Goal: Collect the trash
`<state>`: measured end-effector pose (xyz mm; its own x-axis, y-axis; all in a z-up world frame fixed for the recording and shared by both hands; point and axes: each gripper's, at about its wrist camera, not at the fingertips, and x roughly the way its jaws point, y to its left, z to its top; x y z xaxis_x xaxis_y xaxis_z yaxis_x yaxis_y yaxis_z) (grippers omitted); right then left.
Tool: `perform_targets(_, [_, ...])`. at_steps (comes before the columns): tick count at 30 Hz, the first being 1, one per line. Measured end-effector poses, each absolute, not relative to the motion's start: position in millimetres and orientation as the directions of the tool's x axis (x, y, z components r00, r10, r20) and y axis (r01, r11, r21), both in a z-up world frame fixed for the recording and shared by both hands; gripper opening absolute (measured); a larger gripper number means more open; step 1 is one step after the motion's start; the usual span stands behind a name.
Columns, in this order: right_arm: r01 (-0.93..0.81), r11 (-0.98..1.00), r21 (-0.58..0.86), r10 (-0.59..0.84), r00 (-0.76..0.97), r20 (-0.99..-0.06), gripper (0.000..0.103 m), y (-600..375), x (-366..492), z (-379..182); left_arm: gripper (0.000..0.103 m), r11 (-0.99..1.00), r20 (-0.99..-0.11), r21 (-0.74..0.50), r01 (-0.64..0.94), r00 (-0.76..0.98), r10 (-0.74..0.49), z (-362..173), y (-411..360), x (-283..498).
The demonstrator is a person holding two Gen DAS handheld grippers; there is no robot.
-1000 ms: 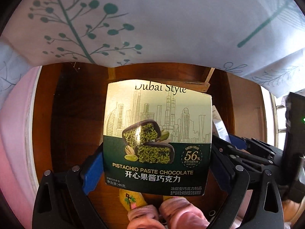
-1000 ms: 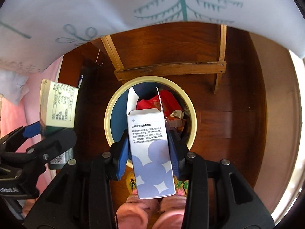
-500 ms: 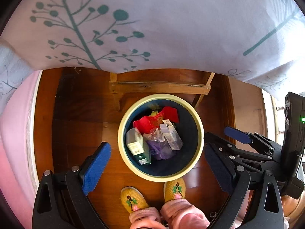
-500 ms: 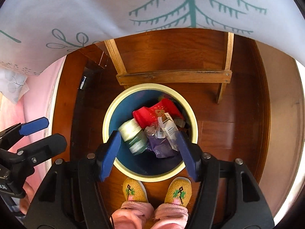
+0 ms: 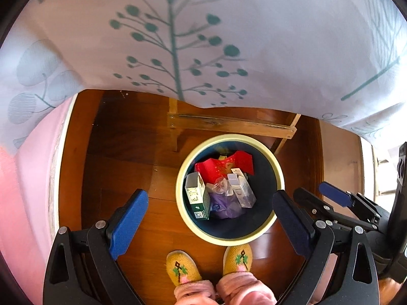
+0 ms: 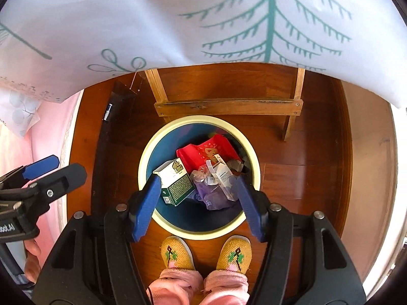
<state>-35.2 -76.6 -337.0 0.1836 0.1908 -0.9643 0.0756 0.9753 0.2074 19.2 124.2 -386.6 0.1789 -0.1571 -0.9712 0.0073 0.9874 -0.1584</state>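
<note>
A round bin with a cream rim [image 5: 279, 175] [image 6: 255, 167] and dark blue inside stands on the wooden floor below both grippers. In it lie the green pistachio chocolate box [image 5: 197, 195] [image 6: 175, 180], the white and purple carton [image 5: 240, 188] [image 6: 223, 178], a red packet [image 5: 223, 165] [image 6: 208, 150] and clear and purple wrappers [image 5: 223, 203]. My left gripper [image 5: 211, 226] is open and empty above the bin. My right gripper [image 6: 198, 203] is open and empty over the bin's near side. Each gripper shows at the edge of the other's view.
A white tablecloth with green tree prints [image 5: 203, 38] [image 6: 203, 12] hangs over the far side. A wooden table frame [image 5: 229, 124] [image 6: 229, 105] stands just behind the bin. The person's yellow slippers [image 5: 183, 269] [image 6: 175, 254] stand in front of it. Pink fabric [image 5: 25, 203] lies left.
Both grippers opened. The chocolate box dropped from the left gripper and the white carton from the right, both into the bin. Since then the views have shifted slightly.
</note>
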Motion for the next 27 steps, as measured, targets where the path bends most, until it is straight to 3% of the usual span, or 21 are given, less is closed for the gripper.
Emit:
perform_targets(12, [0.11,0.979,0.17,0.15,0.168,-0.974,0.059,-75.3,-43.6,-293.5,0.099,0.987,-0.968,-0.163,-0.012,0.195,-0.157,-336.5,134.9,7.9])
perform_targets(27, [0.149,0.97,0.195,0.153,0.252,-0.955,0.059,-73.0,-43.9,-162.7,0.099,0.985,-0.928,-0.171,0.012,0.334,-0.165,-191.5,143.7,6.9])
